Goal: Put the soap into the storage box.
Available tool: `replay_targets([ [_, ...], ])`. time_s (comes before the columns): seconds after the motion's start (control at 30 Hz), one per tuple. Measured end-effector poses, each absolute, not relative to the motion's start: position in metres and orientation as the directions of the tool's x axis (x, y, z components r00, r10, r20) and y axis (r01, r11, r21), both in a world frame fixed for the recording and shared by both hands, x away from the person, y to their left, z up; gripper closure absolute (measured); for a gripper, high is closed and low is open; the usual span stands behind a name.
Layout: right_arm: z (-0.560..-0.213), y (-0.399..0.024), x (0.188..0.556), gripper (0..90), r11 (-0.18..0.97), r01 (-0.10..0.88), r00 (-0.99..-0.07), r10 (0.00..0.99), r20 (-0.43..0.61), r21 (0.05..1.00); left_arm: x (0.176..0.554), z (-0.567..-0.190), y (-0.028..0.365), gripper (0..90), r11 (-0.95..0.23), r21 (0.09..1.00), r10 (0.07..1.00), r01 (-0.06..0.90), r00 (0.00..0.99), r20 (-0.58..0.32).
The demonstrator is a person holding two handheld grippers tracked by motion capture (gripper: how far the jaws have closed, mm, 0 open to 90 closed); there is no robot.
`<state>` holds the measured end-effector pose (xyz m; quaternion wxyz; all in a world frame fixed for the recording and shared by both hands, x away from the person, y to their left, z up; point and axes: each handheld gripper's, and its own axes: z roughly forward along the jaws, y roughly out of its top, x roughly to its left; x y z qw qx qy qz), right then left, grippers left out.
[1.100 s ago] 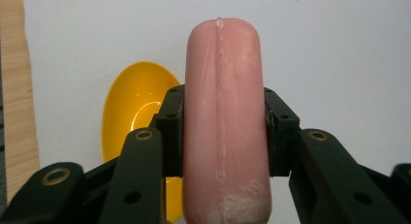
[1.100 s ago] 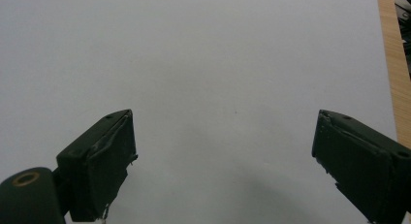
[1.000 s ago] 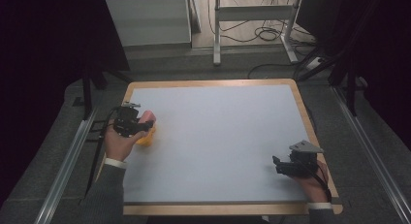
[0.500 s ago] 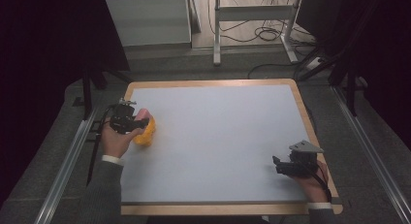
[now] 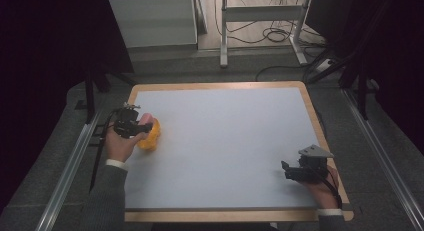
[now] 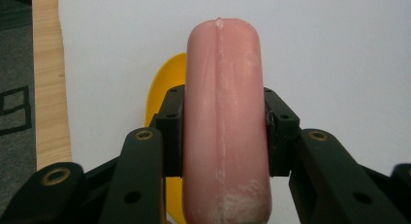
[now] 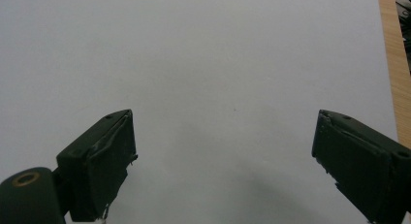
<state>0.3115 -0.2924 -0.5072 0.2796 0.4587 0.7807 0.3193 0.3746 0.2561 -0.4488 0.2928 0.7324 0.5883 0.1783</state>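
Pink sausage clamped lengthwise between left gripper pads, above yellow piece near table left edge. Right gripper jaws wide apart, nothing between, over bare white surface.

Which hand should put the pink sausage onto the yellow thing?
Left. Its gripper already clamps the pink sausage right over the yellow thing. The right gripper sits far across the table, jaws open.
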Motion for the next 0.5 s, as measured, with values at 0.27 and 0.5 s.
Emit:
replay_targets([
  [0.27, -0.507, -0.292, 0.312, 8.3, 0.374, 0.539, -0.422, 0.895, -0.143, 0.755, 0.377, -0.456, 0.256, 60.0, -0.128, 0.624, 0.968, 0.771, 0.233, -0.089],
  [0.5, -0.508, -0.292, 0.312, 8.3, 0.375, 0.539, -0.422, 0.895, -0.143, 0.755, 0.380, -0.463, 0.255, 60.0, -0.135, 0.611, 0.969, 0.780, 0.233, -0.083],
])
